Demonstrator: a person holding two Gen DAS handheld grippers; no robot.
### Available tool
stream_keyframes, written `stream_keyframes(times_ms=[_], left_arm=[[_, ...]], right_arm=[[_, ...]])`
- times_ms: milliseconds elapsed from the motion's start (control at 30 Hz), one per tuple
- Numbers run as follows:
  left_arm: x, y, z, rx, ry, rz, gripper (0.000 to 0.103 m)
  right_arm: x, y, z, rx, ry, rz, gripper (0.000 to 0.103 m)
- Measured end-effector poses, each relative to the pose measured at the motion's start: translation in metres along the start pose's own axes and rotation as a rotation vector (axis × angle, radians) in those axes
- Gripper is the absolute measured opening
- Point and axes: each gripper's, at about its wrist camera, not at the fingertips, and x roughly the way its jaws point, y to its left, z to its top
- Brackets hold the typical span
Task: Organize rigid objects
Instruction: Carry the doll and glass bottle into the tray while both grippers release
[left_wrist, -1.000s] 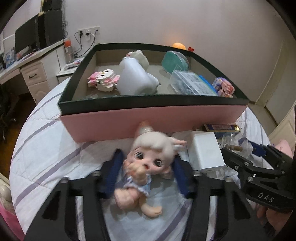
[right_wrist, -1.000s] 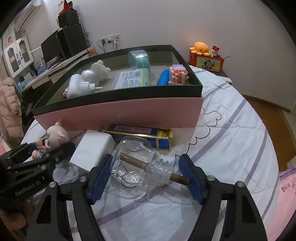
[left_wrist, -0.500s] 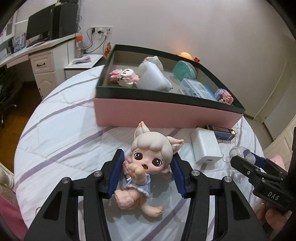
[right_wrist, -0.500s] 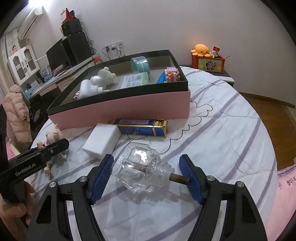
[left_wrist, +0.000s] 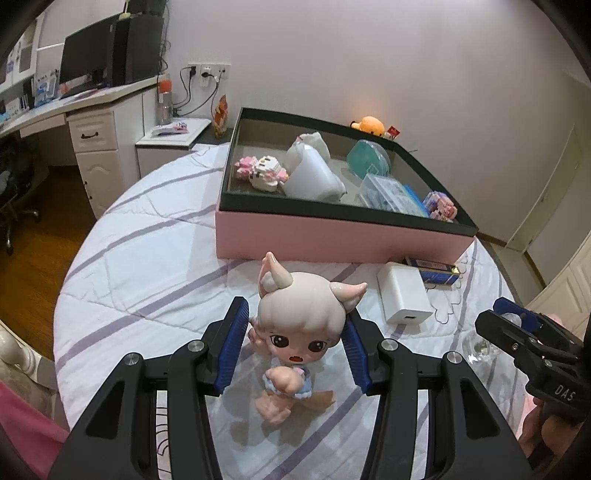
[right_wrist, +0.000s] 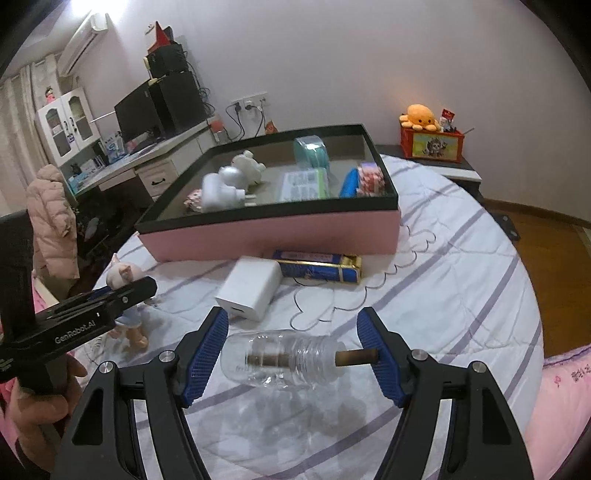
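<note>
While both claws sit over the striped bedspread (left_wrist: 147, 266), landmark = pink box (left_wrist: 332, 236):
left claw (left_wrist: 293, 345): clenched on the doll (left_wrist: 303, 332), blue pads at either side of its head; doll upright, feet hanging just above the bedspread, in front of the pink box and well short of it
white block (right_wrist: 251, 288): flat on the bedspread, just in front of the pink box, right of the doll
blue-gold pack (right_wrist: 319, 266): lying along the foot of the pink box's front wall, touching or nearly touching the white block
right claw (right_wrist: 295, 356): grasping the clear bottle (right_wrist: 284, 360) end to end, base on one pad, brown stopper (right_wrist: 356, 357) on the other; bottle on its side, lifted off the bedspread, in front of the pink box, right of the doll
box contents: pink brick figure (left_wrist: 262, 171) at left, white figures (left_wrist: 314, 173), teal case (left_wrist: 369, 158), clear case (left_wrist: 388, 192), pink brick block (left_wrist: 439, 205) at right
orange plush (right_wrist: 421, 116): on a red crate behind the pink box, right side
</note>
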Motion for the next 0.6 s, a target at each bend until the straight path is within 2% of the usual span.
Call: stream_keyframes(times_ms=[33,67,100,167,267,300,433,600], left_arm=[[-0.002,0.000,0.001,0.001,-0.003,0.000,0.050],[-0.003,0.000,0.002,0.001,-0.005,-0.001,0.050],[-0.003,0.000,0.002,0.002,-0.006,-0.002,0.050],[-0.005,-0.002,0.002,0.005,-0.009,-0.003,0.050],[-0.004,-0.003,0.002,0.009,-0.007,-0.007,0.050],[-0.004,-0.003,0.001,0.009,-0.006,-0.008,0.050],[-0.002,-0.003,0.000,0.010,0.003,-0.009,0.050],[0.000,-0.004,-0.002,0.010,0.006,-0.008,0.050]], right_arm=[[-0.001,0.001,0.001,-0.003,-0.002,0.005,0.072],[-0.002,0.002,0.002,-0.007,-0.004,0.009,0.066],[-0.003,0.003,0.002,-0.010,-0.001,0.015,0.047],[-0.002,0.005,0.002,-0.020,0.003,0.008,0.046],[0.009,0.006,-0.002,-0.043,0.053,0.002,0.046],[0.010,0.005,-0.004,-0.032,0.050,0.003,0.047],[0.015,0.005,-0.010,-0.018,0.058,0.012,0.071],[0.028,0.013,-0.018,-0.026,0.102,0.056,0.074]])
